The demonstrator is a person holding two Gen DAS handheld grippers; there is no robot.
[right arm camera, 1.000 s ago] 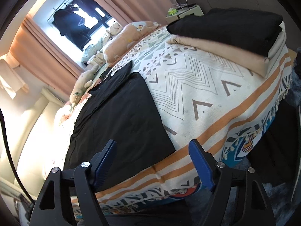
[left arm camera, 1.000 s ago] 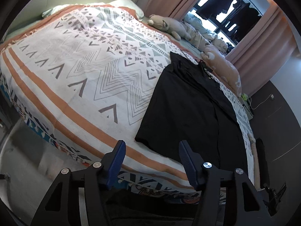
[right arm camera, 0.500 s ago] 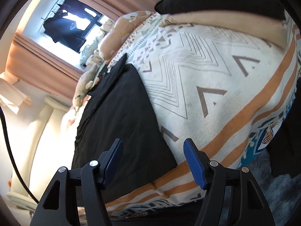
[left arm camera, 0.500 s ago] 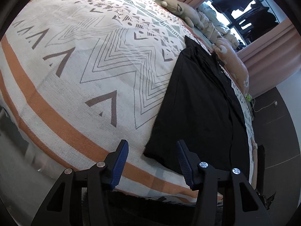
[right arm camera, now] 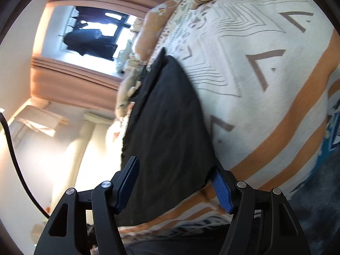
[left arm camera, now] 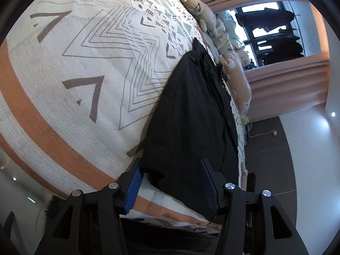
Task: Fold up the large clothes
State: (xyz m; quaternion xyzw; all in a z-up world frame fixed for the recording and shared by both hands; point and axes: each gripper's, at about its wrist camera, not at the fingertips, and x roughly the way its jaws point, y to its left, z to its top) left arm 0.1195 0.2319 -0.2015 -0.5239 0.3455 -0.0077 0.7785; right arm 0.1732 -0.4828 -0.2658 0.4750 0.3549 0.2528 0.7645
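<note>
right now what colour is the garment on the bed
Plain black garment, clearest in the left wrist view.

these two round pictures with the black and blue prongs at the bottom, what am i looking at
Each picture comes from a fisheye camera on a hand-held gripper that a person carries, one per hand. The prongs are its two blue-padded fingers. The left hand-held gripper and the right hand-held gripper are both open, each straddling a near corner of a black garment lying flat on a patterned bedspread. Nothing is held yet. Plush toys line the bed's far side, near a curtained window.
</note>
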